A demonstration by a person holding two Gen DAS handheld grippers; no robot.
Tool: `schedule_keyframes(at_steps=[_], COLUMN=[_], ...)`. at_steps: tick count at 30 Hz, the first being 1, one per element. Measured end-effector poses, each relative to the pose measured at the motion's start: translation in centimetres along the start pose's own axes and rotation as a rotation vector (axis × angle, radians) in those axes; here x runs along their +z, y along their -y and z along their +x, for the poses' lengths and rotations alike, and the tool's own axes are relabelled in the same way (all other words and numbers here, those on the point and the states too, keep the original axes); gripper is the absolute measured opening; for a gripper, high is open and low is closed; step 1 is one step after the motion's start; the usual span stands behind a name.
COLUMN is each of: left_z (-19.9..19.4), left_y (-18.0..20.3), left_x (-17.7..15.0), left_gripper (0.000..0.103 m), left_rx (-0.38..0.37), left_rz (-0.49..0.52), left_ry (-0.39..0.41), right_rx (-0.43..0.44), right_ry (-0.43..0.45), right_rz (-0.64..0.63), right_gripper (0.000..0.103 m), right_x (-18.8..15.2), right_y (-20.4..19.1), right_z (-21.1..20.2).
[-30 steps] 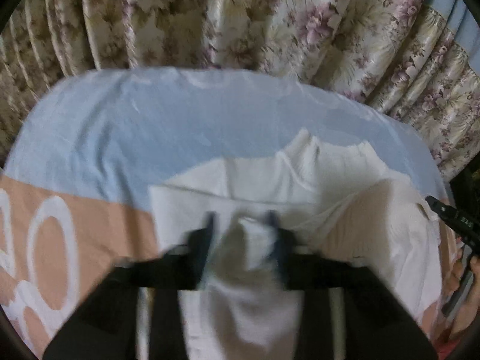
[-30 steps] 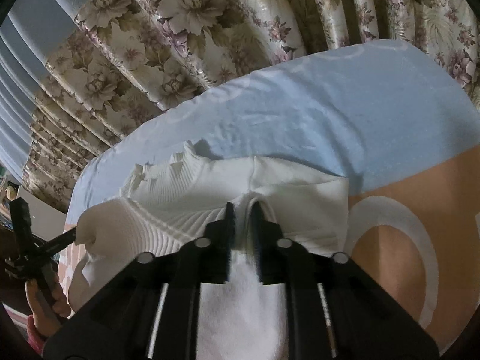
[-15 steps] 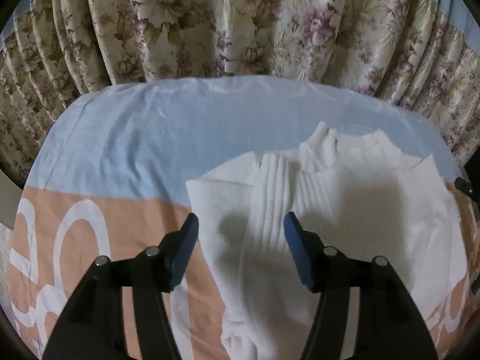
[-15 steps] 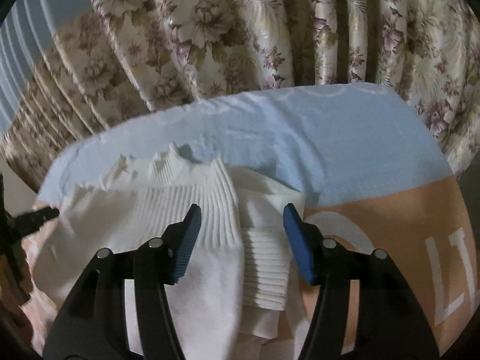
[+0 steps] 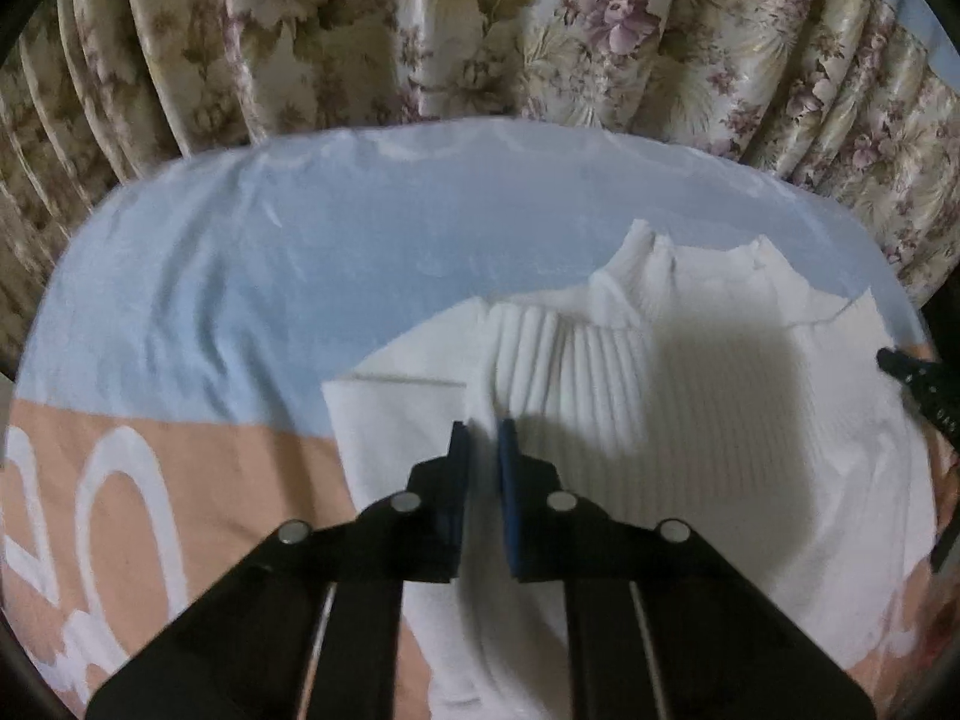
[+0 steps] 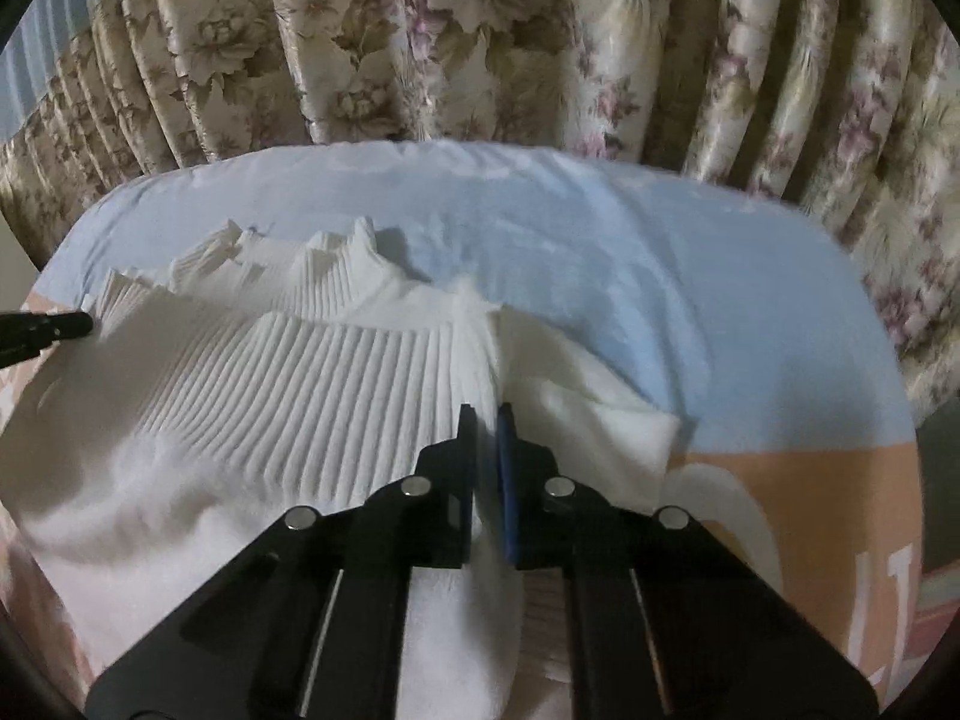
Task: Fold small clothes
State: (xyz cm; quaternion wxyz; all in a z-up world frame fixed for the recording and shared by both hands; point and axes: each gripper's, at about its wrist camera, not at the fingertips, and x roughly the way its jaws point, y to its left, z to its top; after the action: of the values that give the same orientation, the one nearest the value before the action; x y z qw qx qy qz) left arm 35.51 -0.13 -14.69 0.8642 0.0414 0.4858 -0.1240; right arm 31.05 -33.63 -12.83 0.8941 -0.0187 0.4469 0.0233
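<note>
Curtain, floral and pleated, is hanging across the whole background behind the work surface. Sheet, pale blue at the far end and peach with large white lettering nearer the cameras, is covering the surface; whether a bed or a table lies beneath cannot be told. Sweater, white, ribbed, with a high collar, is lying flat on the sheet, collar pointing toward the curtain. Both sleeves appear to be lying folded over the body, so the side folds are judged done; the lengthwise fold of hem toward collar is judged as remaining. Left hand-held gripper is sitting nearly closed over the folded edge on the sweater's left side; whether cloth is pinched between its pads cannot be told. Right hand-held gripper is likewise nearly closed at the fold line on the right side, grip on cloth uncertain.
</note>
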Motion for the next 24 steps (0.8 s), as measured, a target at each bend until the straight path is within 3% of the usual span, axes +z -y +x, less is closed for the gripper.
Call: schedule_keyframes(at_steps=[3,10,12,14,15,16,17,19,24], left_z=[-0.6,1.0,0.4,-0.6,-1.1,-1.9,-2.6,-4.0,-6.6], left_y=[0.0,0.0,0.0,0.0,0.2,0.3,0.5,0.8,2.0], left_x=[-0.1,0.6,0.4,0.1,-0.1,-0.5,-0.9,-2.0,-6.2], left_gripper=[0.010,0.010,0.014,0.037,0.053,0.059,0.060,0.070,0.070], left_rx=[0.023,0.047,0.052,0.068,0.085,0.103,0.112,0.122,0.138], left_rz=[0.012,0.028,0.030,0.038,0.045,0.058,0.065,0.066,0.053], left_ry=[0.041,0.004,0.014,0.031,0.043,0.058,0.071,0.089,0.098], right_rx=[-0.012,-0.034,-0.021,-0.011,-0.001,0.020,0.023,0.006,0.024], right_ry=[0.043,-0.018,0.005,0.031,0.045,0.072,0.085,0.114,0.087], right_rz=[0.023,0.020,0.021,0.032,0.040,0.048,0.049,0.042,0.022], right_gripper=[0.007,0.008,0.010,0.023,0.029,0.041,0.053,0.064,0.066], right_x=[0.2,0.8,0.5,0.2,0.0,-0.5,-0.9,-2.4,-7.0], right_y=[0.5,0.4,0.4,0.6,0.7,0.6,0.5,-0.2,-2.3], right_z=[-0.7,1.1,0.1,-1.1,-2.0,-3.4,-4.2,-6.2,-9.0])
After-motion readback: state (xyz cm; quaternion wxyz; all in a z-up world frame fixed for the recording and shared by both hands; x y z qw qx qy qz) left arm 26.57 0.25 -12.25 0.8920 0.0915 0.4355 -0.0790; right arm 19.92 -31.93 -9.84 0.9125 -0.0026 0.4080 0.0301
